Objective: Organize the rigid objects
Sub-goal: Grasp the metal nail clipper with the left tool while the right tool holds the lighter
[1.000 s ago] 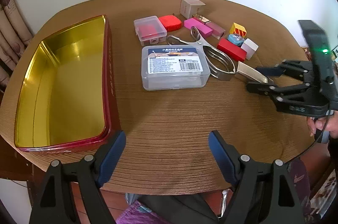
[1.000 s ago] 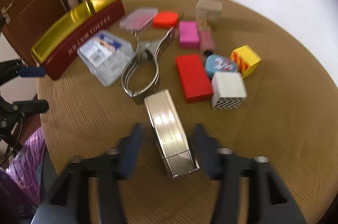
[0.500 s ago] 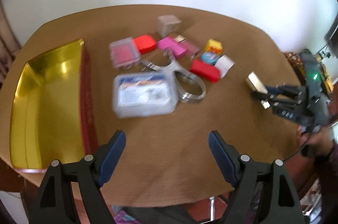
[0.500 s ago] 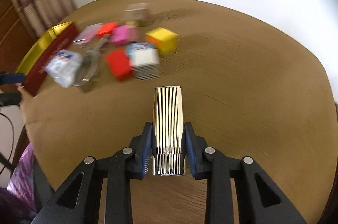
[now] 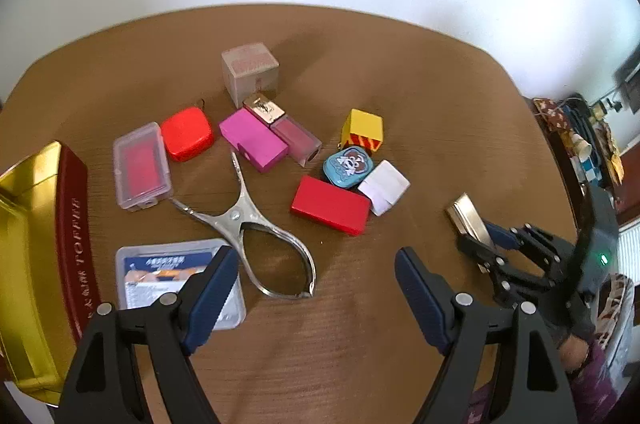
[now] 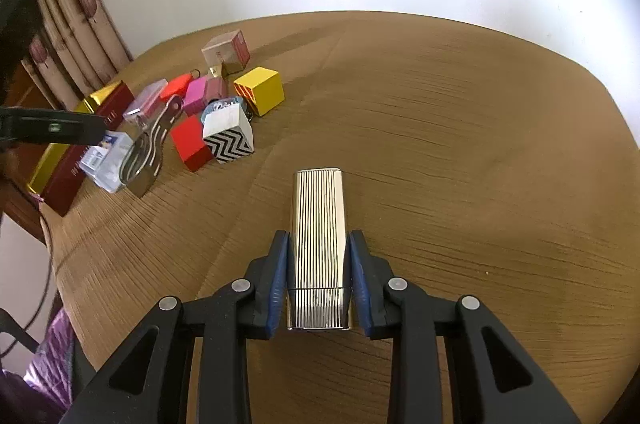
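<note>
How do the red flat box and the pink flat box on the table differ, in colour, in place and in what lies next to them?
The red flat box is bright red; the pink flat box is magenta. The red one lies nearer the camera in the left wrist view, beside the blue round tin and the white box; the pink one lies farther back, against the lipstick tube. Both are plain, flat and rectangular, lying free on the table.
</note>
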`<state>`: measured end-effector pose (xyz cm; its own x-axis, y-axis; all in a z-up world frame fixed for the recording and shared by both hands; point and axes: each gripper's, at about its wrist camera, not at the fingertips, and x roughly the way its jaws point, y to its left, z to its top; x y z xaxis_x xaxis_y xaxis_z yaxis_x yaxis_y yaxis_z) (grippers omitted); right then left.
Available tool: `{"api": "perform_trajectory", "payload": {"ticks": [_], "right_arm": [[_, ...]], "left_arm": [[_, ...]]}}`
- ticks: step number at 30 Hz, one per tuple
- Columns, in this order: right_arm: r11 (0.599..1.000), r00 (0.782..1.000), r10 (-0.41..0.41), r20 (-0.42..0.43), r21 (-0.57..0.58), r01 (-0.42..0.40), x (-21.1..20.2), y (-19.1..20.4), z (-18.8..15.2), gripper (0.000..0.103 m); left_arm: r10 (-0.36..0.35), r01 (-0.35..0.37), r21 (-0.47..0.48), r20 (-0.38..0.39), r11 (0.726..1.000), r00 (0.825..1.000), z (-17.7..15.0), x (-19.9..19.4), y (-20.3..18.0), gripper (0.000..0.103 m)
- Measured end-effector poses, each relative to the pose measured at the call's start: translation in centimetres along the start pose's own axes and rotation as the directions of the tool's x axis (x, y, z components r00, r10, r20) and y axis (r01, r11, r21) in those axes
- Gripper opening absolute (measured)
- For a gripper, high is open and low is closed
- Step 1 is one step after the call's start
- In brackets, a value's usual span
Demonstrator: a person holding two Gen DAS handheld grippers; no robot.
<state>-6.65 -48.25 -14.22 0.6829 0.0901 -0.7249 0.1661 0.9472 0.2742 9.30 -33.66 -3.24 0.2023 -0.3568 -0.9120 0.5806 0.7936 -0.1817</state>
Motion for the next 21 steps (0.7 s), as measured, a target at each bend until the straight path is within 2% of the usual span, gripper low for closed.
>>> {"api": "perform_trajectory", "payload": {"ticks": [4,8,9,11,13,15,17,19,21], "right_arm": [[1.0,1.0,0.014,0.005,0.009,-0.014,-0.1,-0.2,-0.1,0.028],[1.0,1.0,0.021,0.004,0.01,-0.021,0.1,-0.2,0.1,0.028],[1.0,1.0,0.024,0.002,0.01,-0.024,0.1,-0.2,0.1,0.028],[1.0,1.0,0.027,-0.001,0.012,-0.027,0.1,-0.4,0.1,0.028],[0.999,1.0,0.031,-0.003,0.017,-0.031,0.0,-0.6,0.1,0.028],[0.999,0.999,0.034,-0.004,0.022,-0.033,0.0,-0.6,0.2,0.028],[0.999,0.999,0.035,-0.006,0.026,-0.035,0.0,-0.6,0.3,0.028],[0.999,0.999,0.036,-0.006,0.029,-0.036,0.0,-0.6,0.3,0.028],[0.999,0.999,0.037,-0.006,0.03,-0.037,0.0,-0.6,0.2,0.028]], "left_arm": [[0.018,-0.02,-0.041,-0.061,0.999,0.998,0.9,1.9,0.4,0.083],[0.021,-0.026,-0.06,-0.083,0.998,0.996,1.3,3.0,0.9,0.082],[0.021,-0.027,-0.061,-0.09,0.998,0.996,1.3,3.4,1.0,0.079],[0.012,-0.019,-0.065,-0.106,0.998,0.994,1.3,4.0,1.1,0.067],[-0.015,0.005,-0.077,-0.134,0.997,0.991,1.2,4.9,1.2,0.045],[-0.028,0.012,-0.097,-0.172,0.995,0.985,1.1,6.0,1.6,0.031],[-0.04,0.022,-0.113,-0.164,0.993,0.986,1.1,6.3,2.0,0.027],[-0.045,0.025,-0.128,-0.157,0.991,0.987,1.1,6.3,2.2,0.015],[-0.067,0.044,-0.162,-0.139,0.986,0.988,1.2,6.0,3.1,0.011]]}}
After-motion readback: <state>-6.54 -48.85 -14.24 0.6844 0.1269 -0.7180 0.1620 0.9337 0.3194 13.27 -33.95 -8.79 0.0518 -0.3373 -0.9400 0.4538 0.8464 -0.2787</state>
